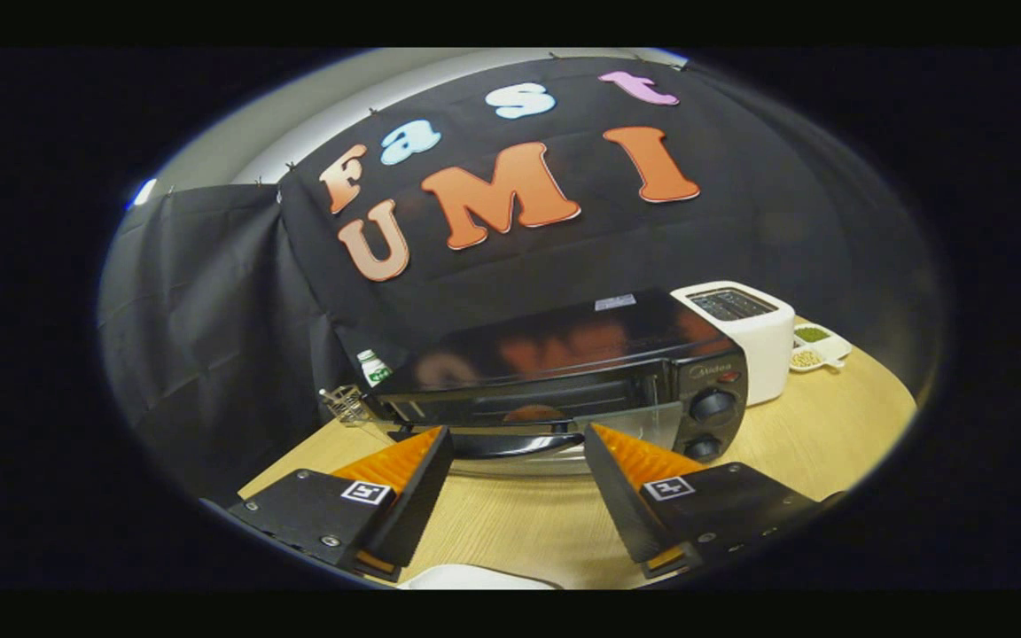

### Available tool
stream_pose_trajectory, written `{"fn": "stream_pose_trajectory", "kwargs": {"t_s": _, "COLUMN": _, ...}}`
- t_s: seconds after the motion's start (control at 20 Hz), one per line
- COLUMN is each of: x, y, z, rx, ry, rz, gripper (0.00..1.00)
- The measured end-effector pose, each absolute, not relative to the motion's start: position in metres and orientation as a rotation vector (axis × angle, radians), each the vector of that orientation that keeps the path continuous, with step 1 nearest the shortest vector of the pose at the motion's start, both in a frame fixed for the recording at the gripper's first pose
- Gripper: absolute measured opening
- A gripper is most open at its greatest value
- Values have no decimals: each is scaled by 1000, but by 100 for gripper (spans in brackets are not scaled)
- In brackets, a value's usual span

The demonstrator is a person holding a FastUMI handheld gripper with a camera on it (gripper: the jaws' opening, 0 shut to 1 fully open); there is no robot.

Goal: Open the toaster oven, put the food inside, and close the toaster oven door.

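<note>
The gripper (518, 461), its fingers spread wide and holding nothing, faces a black toaster oven (564, 372) standing on the pale wooden worktop (519, 523). The oven's glass door (519, 443) appears to hang lowered, its dark handle (510, 440) lying just ahead of the fingertips and roughly between them, and something rounded and brownish (533, 413), perhaps the food, shows inside the cavity, though it is too dim to be sure. If so, closing the door is likely what remains. The oven is glossy, its top mirroring the booth wall, with two knobs (711, 406) on its right front panel. A white toaster (745, 332) stands just right of the oven, small dishes (816, 346) beyond it, and a bottle (374, 366) behind the oven's left corner
</note>
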State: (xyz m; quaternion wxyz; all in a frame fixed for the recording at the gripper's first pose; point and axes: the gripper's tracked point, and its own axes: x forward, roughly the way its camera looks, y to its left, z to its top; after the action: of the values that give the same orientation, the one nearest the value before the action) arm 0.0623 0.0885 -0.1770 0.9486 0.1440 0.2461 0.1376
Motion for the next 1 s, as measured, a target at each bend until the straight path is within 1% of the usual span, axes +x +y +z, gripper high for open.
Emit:
{"fn": "stream_pose_trajectory", "kwargs": {"t_s": 0.2, "x": 76, "y": 83, "z": -192, "rx": 201, "ry": 505, "rz": 230, "gripper": 85}}
{"fn": "stream_pose_trajectory", "kwargs": {"t_s": 0.4, "x": 86, "y": 87, "z": -173, "rx": 240, "ry": 441, "rz": 231, "gripper": 83}}
{"fn": "stream_pose_trajectory", "kwargs": {"t_s": 0.7, "x": 60, "y": 84, "z": -141, "rx": 227, "ry": 372, "rz": 245, "gripper": 83}}
{"fn": "stream_pose_trajectory", "kwargs": {"t_s": 0.8, "x": 44, "y": 86, "z": -122, "rx": 217, "ry": 320, "rz": 265, "gripper": 85}}
{"fn": "stream_pose_trajectory", "kwargs": {"t_s": 0.85, "x": 35, "y": 86, "z": -113, "rx": 206, "ry": 298, "rz": 273, "gripper": 88}}
{"fn": "stream_pose_trajectory", "kwargs": {"t_s": 1.0, "x": 14, "y": 84, "z": -91, "rx": 146, "ry": 233, "rz": 280, "gripper": 94}}
